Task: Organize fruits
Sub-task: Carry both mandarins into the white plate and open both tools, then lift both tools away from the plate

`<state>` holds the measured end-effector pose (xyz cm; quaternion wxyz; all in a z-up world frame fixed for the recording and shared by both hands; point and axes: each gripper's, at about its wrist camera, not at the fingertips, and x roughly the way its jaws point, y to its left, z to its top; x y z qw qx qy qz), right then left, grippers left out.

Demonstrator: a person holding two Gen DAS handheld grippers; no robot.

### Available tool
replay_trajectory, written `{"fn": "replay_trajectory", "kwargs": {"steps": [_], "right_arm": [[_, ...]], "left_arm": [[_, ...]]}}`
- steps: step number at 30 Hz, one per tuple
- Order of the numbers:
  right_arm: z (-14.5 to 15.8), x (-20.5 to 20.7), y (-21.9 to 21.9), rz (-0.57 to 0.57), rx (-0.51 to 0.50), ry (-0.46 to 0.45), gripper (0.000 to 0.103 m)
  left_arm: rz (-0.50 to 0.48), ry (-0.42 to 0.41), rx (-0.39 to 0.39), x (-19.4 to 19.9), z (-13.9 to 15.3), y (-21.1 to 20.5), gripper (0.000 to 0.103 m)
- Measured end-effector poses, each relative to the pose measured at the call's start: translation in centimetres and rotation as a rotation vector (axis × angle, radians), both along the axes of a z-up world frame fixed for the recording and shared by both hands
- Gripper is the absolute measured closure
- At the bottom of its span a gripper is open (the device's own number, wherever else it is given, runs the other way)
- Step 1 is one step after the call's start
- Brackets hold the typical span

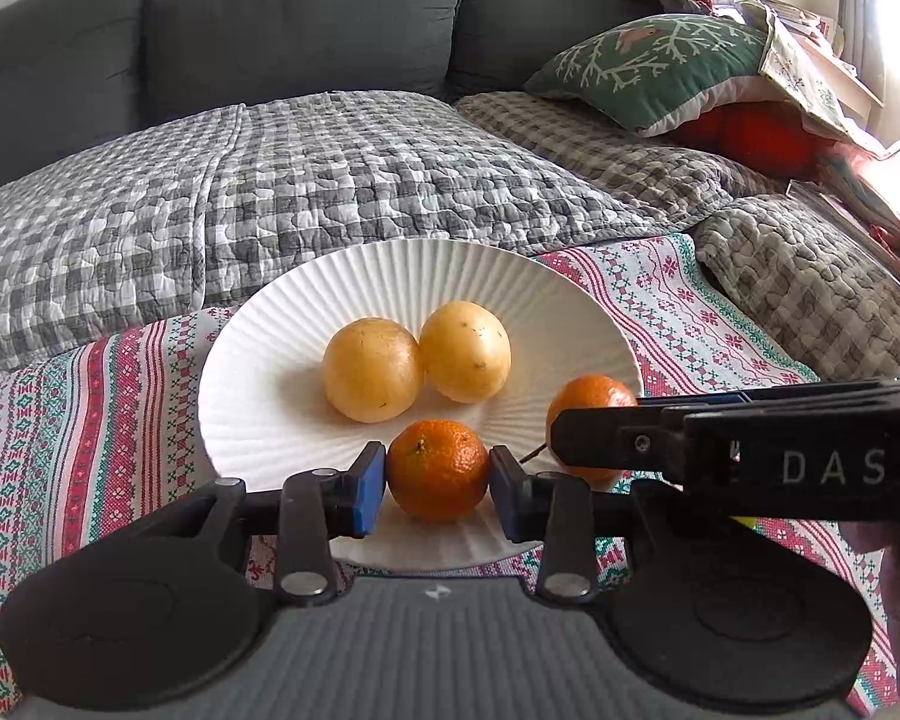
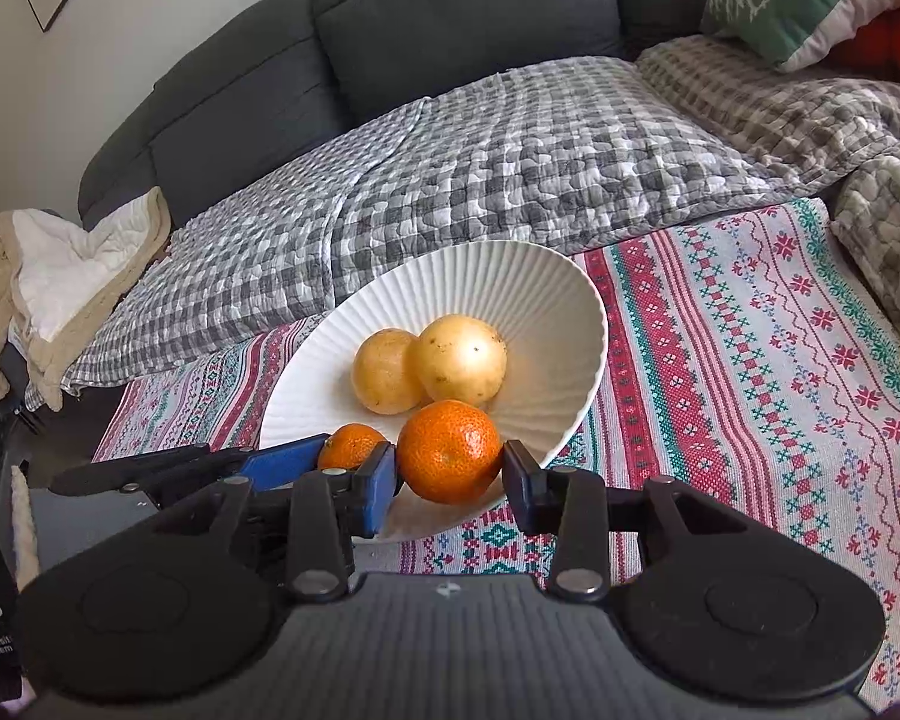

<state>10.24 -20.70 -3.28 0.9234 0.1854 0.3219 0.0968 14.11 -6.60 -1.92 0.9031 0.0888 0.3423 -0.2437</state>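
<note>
While both tools reach over the near rim of the white ribbed bowl [image 1: 270, 324], each has a mandarin between its blue pads. The left gripper [image 1: 437, 477] has its jaws clenched on a small mandarin [image 1: 437, 468] with its stem end facing up, held just above the bowl's near edge. The right gripper [image 2: 450, 468] grasps a larger mandarin [image 2: 449, 450] the same way, both pads pressing its sides; in the left wrist view that fruit shows partly hidden behind the right tool's black finger. The two mandarins sit near each other, the left one's at the left of the right one's in the right wrist view, with one blue pad between them.

Deeper in the bowl lie two yellow round fruits [image 1: 372, 378], speckled with small dark marks, touching one another. The bowl stands on a patterned cloth [image 2: 750, 360] of red, green and white stripes. Beyond it spreads a grey checked quilt [image 1: 270, 180] over a dark grey sofa [image 1: 306, 18], with a green cushion [image 1: 648, 66] bearing a white branch pattern at the far right.
</note>
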Motion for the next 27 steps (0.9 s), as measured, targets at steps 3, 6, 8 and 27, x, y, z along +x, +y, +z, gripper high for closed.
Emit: {"fn": "replay_trajectory", "kwargs": {"steps": [3, 6, 8, 27], "right_arm": [[0.0, 0.0, -0.1, 0.004, 0.016, 0.003, 0.059], [0.3, -0.3, -0.3, 0.002, 0.012, -0.002, 0.046], [0.6, -0.6, -0.4, -0.003, 0.009, -0.005, 0.040], [2.9, -5.7, -0.9, -0.052, -0.101, 0.014, 0.008]], "left_arm": [[0.001, -0.001, 0.003, 0.0, 0.0, 0.0, 0.074], [0.004, 0.004, 0.000, -0.3, 0.2, 0.1, 0.062], [0.004, 0.000, 0.005, -0.7, 0.5, 0.3, 0.055], [0.097, -0.002, 0.051, -7.3, 3.4, 4.7, 0.021]]}}
